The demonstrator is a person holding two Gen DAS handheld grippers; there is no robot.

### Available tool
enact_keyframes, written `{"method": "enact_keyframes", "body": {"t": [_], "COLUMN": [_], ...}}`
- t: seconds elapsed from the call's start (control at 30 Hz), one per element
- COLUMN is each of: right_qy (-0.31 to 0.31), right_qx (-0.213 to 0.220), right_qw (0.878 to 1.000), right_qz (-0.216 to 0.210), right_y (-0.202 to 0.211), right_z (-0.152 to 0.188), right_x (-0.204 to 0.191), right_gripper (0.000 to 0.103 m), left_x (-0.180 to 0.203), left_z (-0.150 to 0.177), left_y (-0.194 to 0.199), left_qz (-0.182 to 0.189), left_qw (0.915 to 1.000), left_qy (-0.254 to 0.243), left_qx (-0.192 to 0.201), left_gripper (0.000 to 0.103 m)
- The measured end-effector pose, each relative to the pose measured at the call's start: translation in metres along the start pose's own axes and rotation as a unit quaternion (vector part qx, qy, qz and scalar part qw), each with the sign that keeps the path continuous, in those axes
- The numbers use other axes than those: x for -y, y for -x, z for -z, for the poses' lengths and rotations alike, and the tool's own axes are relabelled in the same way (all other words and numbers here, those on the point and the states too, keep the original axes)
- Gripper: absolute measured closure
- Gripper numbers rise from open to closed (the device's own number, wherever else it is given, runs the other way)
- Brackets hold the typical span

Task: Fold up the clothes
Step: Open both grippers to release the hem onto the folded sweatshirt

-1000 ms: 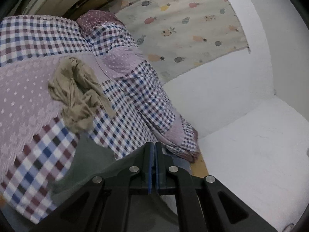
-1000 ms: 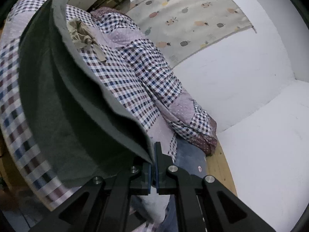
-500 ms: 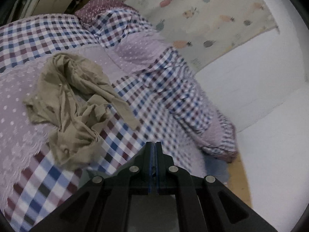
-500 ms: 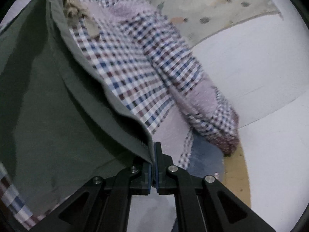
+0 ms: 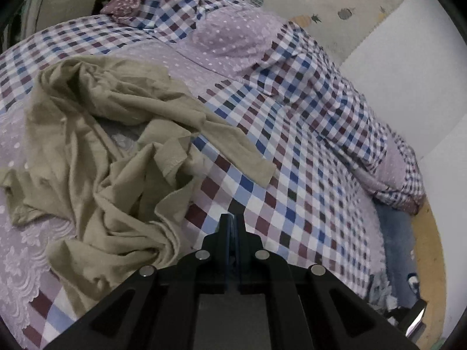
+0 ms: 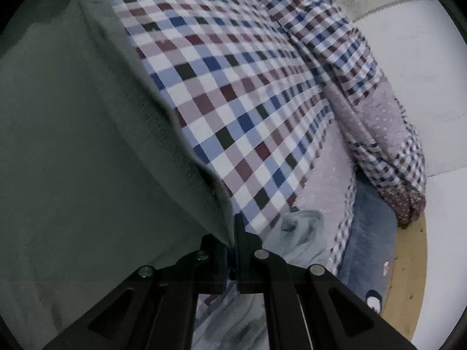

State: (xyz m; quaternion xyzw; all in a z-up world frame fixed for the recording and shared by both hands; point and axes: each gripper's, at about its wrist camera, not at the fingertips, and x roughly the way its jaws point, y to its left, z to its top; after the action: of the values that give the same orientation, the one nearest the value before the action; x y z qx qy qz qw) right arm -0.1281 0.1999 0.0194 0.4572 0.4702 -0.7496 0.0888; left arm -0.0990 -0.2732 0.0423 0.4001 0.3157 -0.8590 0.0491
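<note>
A dark green garment (image 6: 73, 151) fills the left half of the right wrist view, stretched over the checked bed. My right gripper (image 6: 233, 227) is shut on its edge. My left gripper (image 5: 232, 221) has its fingers pressed together; no green cloth shows in its view, so I cannot tell whether it holds anything. A crumpled tan garment (image 5: 96, 157) lies on the bed just left of and beyond the left gripper.
The bed has a checked cover (image 5: 292, 160) with lilac dotted panels (image 5: 233, 38). A bunched quilt (image 6: 364, 93) lies along the wall side. A pale grey garment (image 6: 297, 233) lies by the bed edge, above a blue rug (image 6: 370, 248) and wooden floor (image 6: 408, 262).
Both grippers moved forward and lower over the bed. The tan garment is now much nearer the left gripper, and the green cloth is gone from the left wrist view.
</note>
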Motion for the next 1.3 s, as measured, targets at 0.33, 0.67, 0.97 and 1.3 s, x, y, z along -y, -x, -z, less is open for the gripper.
{"method": "enact_keyframes", "body": {"t": [0.33, 0.67, 0.97, 1.3], "right_qy": [-0.054, -0.208, -0.101, 0.01], "right_qx": [-0.068, -0.006, 0.121, 0.1], "right_qw": [0.996, 0.977, 0.986, 0.987], "right_qz": [0.035, 0.048, -0.048, -0.123], "right_y": [-0.052, 0.001, 0.068, 0.049], "right_z": [0.003, 0.022, -0.055, -0.147], "right_x": [-0.003, 0.028, -0.052, -0.119], "right_gripper": [0.057, 0.039, 0.022, 0.021], "left_x": [-0.012, -0.031, 0.042, 0.016], "left_z": [-0.003, 0.05, 0.16, 0.16], "left_y": [-0.003, 0.093, 0.115, 0.099], "left_qz": [-0.035, 0.084, 0.076, 0.075], "left_qw": [0.9985, 0.9934, 0.9772, 0.9855], "left_qy": [-0.018, -0.001, -0.196, -0.152], "left_qx": [0.038, 0.079, 0.03, 0.014], "left_gripper": [0.05, 0.022, 0.021, 0.021]}}
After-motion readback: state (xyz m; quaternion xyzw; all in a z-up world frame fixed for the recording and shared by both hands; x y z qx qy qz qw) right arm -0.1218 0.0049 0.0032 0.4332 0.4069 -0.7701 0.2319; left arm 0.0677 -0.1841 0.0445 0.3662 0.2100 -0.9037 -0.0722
